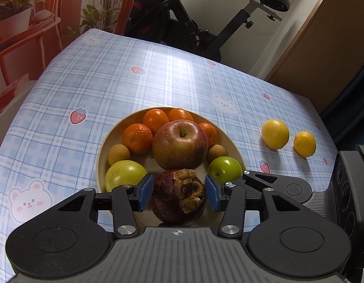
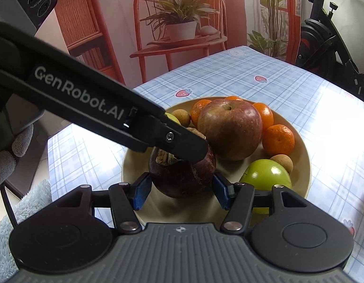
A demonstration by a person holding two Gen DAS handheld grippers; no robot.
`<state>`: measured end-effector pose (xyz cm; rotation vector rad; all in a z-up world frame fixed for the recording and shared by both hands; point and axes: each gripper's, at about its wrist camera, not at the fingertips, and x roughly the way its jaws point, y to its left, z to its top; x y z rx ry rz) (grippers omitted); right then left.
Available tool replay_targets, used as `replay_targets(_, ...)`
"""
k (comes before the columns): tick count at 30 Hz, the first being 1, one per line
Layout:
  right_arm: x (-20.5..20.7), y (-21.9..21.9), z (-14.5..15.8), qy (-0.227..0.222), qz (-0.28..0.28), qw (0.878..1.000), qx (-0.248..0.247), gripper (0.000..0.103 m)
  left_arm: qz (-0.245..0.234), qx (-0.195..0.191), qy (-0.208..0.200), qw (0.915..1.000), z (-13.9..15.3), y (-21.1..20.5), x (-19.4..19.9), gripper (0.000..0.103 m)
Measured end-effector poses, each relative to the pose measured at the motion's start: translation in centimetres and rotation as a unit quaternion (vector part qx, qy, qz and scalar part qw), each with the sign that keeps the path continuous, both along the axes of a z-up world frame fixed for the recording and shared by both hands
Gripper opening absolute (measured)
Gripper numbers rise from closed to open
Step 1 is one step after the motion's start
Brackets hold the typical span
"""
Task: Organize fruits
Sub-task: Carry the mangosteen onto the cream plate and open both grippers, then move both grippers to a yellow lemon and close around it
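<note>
A dark purple mangosteen (image 1: 178, 198) sits at the near rim of a cream bowl (image 1: 101, 160), between the blue pads of my left gripper (image 1: 178, 192), which close on its sides. In the right wrist view the same mangosteen (image 2: 182, 176) lies between the pads of my right gripper (image 2: 182, 192), with small gaps either side; the left gripper's black finger (image 2: 182, 146) presses on it from above. The bowl (image 2: 300, 165) also holds a red apple (image 1: 179, 145), several oranges (image 1: 137, 138), two green fruits (image 1: 225, 168) and two small brown longans (image 1: 118, 154).
Two lemons (image 1: 275, 133) (image 1: 304, 143) lie on the blue checked tablecloth (image 1: 87, 82) to the right of the bowl. An exercise bike (image 1: 205, 23) stands behind the table. A gloved hand (image 2: 7, 160) shows at the left in the right wrist view.
</note>
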<state>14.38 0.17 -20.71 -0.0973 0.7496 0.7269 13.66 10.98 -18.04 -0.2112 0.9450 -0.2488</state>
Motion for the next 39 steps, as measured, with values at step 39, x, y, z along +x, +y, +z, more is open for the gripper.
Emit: replay_targets(39,-3.5,-26.0,2.2,-0.098,-0.259,0.960,0.028,0.069,-0.064,0.012,-0.088,0.9940,0.7,-17.9,6.0,0.061)
